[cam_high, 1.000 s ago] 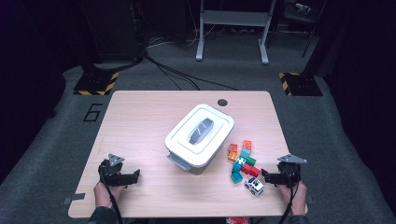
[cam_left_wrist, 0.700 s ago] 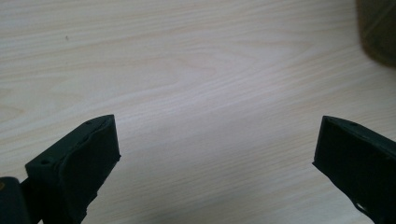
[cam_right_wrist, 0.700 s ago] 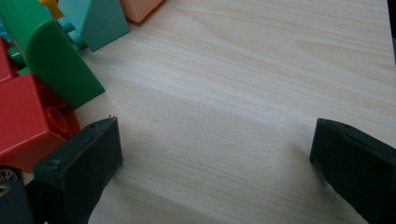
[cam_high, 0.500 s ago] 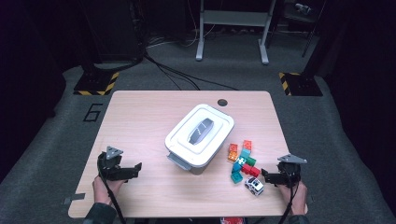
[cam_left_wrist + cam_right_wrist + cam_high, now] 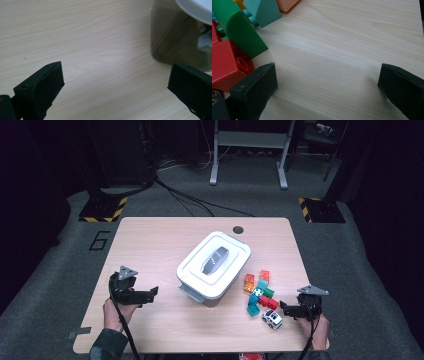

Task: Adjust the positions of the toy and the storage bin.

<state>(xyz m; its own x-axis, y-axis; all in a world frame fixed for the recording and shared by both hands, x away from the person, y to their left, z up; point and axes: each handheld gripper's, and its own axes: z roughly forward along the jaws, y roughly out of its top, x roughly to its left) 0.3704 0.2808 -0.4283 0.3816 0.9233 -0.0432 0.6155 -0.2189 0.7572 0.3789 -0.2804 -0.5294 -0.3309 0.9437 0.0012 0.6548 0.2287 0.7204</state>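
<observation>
Tabletop (image 5: 150, 245) of pale wood was seen from above, with a white lidded storage box (image 5: 214, 264) set at its centre, its grey handle on top. At about four o'clock from the box, a cluster of toy bricks (image 5: 260, 292) in orange, teal, green and red was spread, and a small white toy car (image 5: 272, 318) was parked just beside it at six o'clock. The left gripper (image 5: 150, 293) was held at eight o'clock from the box, jaws spread wide over bare wood. The right gripper (image 5: 283, 308) was held just beside the car and bricks, jaws likewise spread, nothing pinched.
</observation>
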